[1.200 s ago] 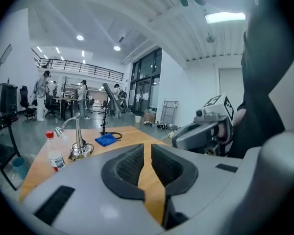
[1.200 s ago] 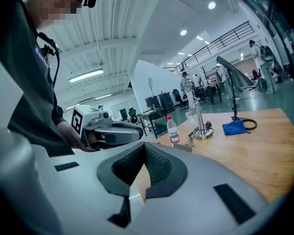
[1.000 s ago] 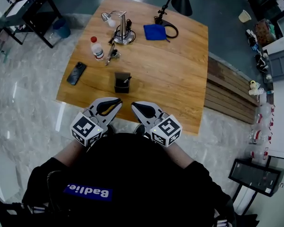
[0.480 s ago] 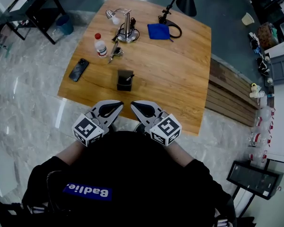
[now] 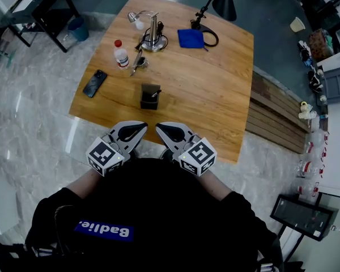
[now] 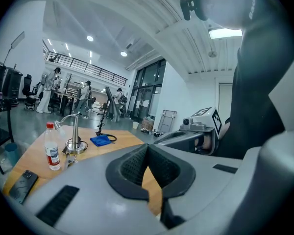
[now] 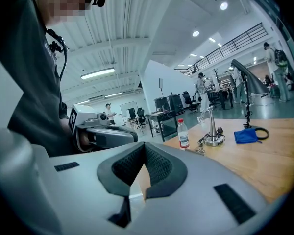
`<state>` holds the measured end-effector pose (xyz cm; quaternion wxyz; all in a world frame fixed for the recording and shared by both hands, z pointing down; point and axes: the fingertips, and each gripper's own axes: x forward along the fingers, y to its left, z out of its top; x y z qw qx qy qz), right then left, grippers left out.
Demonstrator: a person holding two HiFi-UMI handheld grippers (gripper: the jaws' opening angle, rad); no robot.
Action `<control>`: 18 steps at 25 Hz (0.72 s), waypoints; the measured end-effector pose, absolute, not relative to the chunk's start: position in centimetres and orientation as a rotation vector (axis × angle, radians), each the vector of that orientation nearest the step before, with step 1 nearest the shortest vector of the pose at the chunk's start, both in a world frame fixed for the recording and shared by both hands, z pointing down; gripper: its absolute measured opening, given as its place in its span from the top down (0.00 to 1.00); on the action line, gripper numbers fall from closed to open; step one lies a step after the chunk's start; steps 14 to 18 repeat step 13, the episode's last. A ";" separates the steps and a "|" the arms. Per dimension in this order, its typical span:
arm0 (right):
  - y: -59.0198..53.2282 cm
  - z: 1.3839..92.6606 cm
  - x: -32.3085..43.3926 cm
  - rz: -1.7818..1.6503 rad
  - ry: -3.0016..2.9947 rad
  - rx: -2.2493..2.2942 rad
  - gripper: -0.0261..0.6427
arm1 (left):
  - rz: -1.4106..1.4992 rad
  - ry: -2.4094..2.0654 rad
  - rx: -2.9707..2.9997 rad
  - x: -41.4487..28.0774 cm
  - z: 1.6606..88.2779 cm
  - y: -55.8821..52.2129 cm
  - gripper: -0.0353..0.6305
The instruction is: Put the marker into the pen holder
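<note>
**Marker in the pen holder; both grippers shut and empty at the near table edge**

A wooden table (image 5: pixel 215 89) is seen from steeply above, with a person in dark clothing standing at its near edge.

On the floor beyond the table's far left corner stands a blue bin (image 5: pixel 79 29); what is in it cannot be made out. On the table's left side lies a dark phone (image 5: pixel 94 83), flat and angled. Just to its right and farther away stands a clear plastic bottle (image 5: pixel 120 54), upright, with a red cap and a white label; its fill level cannot be told. Right of the bottle lies a small bunch of metal bits (image 5: pixel 137 65), and beyond that stands a silver desk lamp (image 5: pixel 152 34) on a round base with a dark cable coiled around it.

Near the middle, closer to the person, stands the pen holder (image 5: pixel 149 99), a dark square box open at the top. The marker (image 5: pixel 154 93) is inside it, a slim dark stick leaning toward the holder's right wall. Nothing else shows in the holder.

Farther away and to the right lies a folded blue cloth (image 5: pixel 190 38), partly ringed by a black cable. A black lamp (image 5: pixel 222 3) leans over the far edge.

The left gripper (image 6: pixel 147 148) hovers at the near edge, well apart from the pen holder, its ribbed pads clenched tip to tip with nothing between them. The right gripper (image 7: pixel 145 153) is held just beside it, its pads likewise pressed together and empty.
</note>
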<state>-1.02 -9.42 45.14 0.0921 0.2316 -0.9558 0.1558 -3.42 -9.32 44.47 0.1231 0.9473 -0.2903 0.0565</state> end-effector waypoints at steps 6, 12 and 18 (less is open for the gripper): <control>-9.5 45.4 -1.1 0.470 -2.830 0.686 0.95 | 0.166 -0.848 2.761 -3.5 44.8 -9.4 0.93; -9.7 45.5 -1.2 0.475 -2.825 0.689 0.95 | 0.169 -0.851 2.756 -3.7 45.0 -9.6 0.93; -9.7 45.5 -1.2 0.476 -2.825 0.689 0.95 | 0.168 -0.851 2.756 -3.8 44.9 -9.6 0.93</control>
